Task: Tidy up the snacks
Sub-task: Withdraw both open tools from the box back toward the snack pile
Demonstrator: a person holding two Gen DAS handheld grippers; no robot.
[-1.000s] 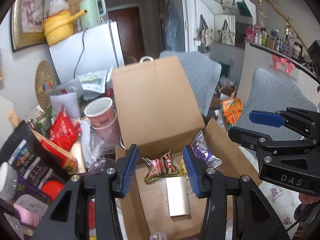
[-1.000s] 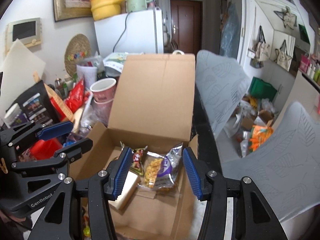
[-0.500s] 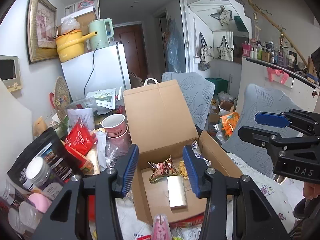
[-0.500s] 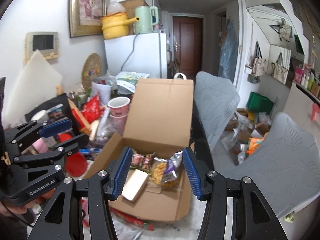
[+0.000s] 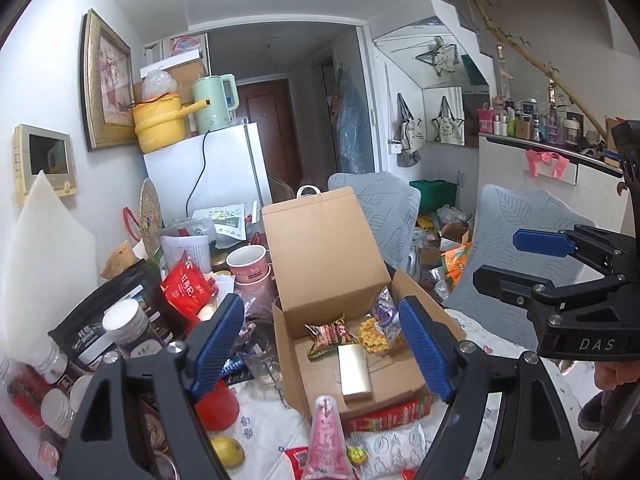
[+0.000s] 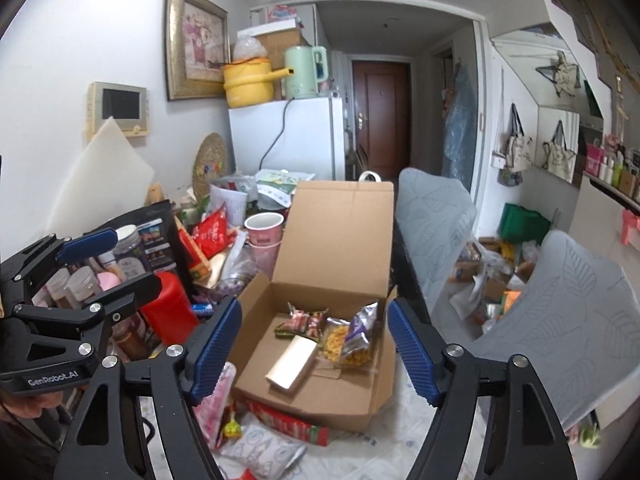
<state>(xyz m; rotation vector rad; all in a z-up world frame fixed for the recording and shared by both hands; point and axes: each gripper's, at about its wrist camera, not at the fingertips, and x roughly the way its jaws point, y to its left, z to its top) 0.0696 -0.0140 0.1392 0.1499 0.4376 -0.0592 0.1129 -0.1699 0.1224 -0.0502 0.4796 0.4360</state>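
An open cardboard box (image 5: pixel 400 390) (image 6: pixel 340 398) stands on the table with its lid up. Inside lie a red-green snack packet (image 5: pixel 326 334) (image 6: pixel 300 324), a yellow-purple snack bag (image 5: pixel 380 328) (image 6: pixel 350 340) and a gold flat box (image 5: pixel 354 368) (image 6: pixel 291 364). Loose snacks lie in front of the box: a pink packet (image 5: pixel 326 436) (image 6: pixel 212 404), a red packet (image 5: pixel 390 414) (image 6: pixel 288 422) and a white packet (image 5: pixel 394 450) (image 6: pixel 260 448). My left gripper (image 5: pixel 322 350) is open and empty, held above and before the box. My right gripper (image 6: pixel 314 354) is open and empty, likewise back from the box.
Left of the box is clutter: pink cups (image 5: pixel 248 268), a red bag (image 5: pixel 188 290), a red cup (image 5: pixel 216 406), jars (image 5: pixel 124 324), a lemon (image 5: pixel 228 450). A white fridge (image 5: pixel 208 172) stands behind. Grey chair backs (image 5: pixel 520 248) are to the right.
Both grippers have pulled back and up from the box, so the whole box and the loose packets in front of it come into view. Both stay open and empty.
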